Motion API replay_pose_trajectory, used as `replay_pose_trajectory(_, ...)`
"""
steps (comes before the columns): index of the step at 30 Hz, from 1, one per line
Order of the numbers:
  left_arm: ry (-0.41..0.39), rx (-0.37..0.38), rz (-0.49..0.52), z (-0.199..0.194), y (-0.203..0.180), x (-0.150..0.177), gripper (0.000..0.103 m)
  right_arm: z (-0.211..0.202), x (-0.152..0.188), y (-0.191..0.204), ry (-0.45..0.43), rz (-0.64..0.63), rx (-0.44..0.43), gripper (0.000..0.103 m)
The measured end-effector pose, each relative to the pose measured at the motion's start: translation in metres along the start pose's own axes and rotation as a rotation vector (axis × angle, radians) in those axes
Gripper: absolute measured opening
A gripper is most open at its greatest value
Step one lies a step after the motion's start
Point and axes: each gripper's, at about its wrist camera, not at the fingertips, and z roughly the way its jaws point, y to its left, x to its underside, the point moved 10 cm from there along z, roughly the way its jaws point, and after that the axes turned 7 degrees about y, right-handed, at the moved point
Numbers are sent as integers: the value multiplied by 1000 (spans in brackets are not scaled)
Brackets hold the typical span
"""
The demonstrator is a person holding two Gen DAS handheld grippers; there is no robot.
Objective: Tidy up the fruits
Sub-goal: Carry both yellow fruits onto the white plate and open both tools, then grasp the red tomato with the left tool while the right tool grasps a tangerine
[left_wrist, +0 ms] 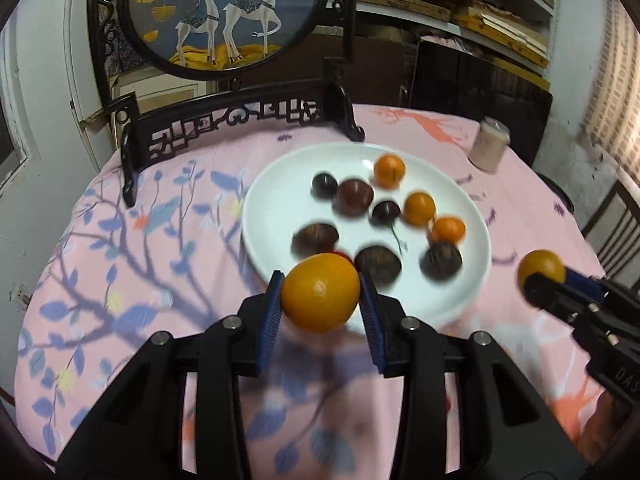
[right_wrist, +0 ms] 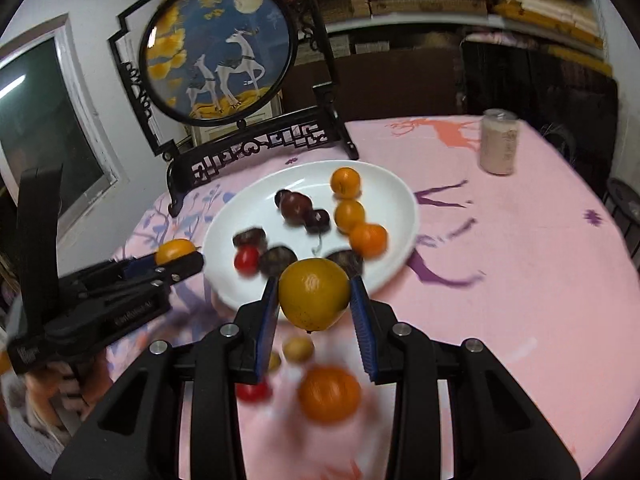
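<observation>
- Left gripper (left_wrist: 320, 292): blue pads clamped on an orange kumquat (left_wrist: 320, 291), held above the near rim of the white plate (left_wrist: 280, 200).
- Right gripper (right_wrist: 314, 298): pads clamped on a yellow-orange fruit (right_wrist: 314, 294), also near the plate's front rim.
- Loose fruit (right_wrist: 329, 394) lies blurred on the pink tablecloth (right_wrist: 520, 280) beneath the right gripper.
- Plate holds dark plums (left_wrist: 354, 196), chestnuts (left_wrist: 378, 264) and small oranges (left_wrist: 419, 209).
- Beyond: a pink can (right_wrist: 500, 142) and a deer screen (right_wrist: 220, 52).
</observation>
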Motion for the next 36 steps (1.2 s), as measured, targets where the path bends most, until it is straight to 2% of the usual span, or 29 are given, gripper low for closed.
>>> replay_pose_trajectory(3,13,-16,-32,19,7,-18,38,28,-15,9,34,2,-17,36)
replay_pose_trajectory(7,46,16,-82,43,17,-30,38,54,-16,17,82,0,-59,38)
replay_pose_trajectory(8,45,17,-83,45,18,-29,40,58,-15,17,90,10,-75,44)
replay_pose_trajectory(9,41,3,-79,47,21,-28,46,59,-13,16,94,9,-77,60)
replay_pose_trajectory(10,37,-18,-64,48,21,-28,58,57,-14,14,82,3,-75,61)
replay_pose_trajectory(13,23,-3,-64,42,20,-29,59,46,-19,5,29,4,-49,61)
replay_pose_trajectory(17,2,-4,-54,30,18,-26,61,39,-15,-4,26,34,-52,61)
replay_pose_trajectory(20,-3,-20,-49,22,19,-12,67,30,-7,-16,26,71,-34,61)
replay_pose_trajectory(23,6,-8,-20,14,11,9,67,17,-1,-26,4,102,-40,61)
replay_pose_trajectory(28,-7,-18,115,-5,-20,50,70,-13,16,-48,-46,156,-24,65)
replay_pose_trajectory(32,-7,23,209,-16,-48,80,71,-25,32,-66,-43,230,-37,65)
replay_pose_trajectory(36,-13,14,289,-17,-64,95,71,-29,38,-70,-43,249,-43,65)
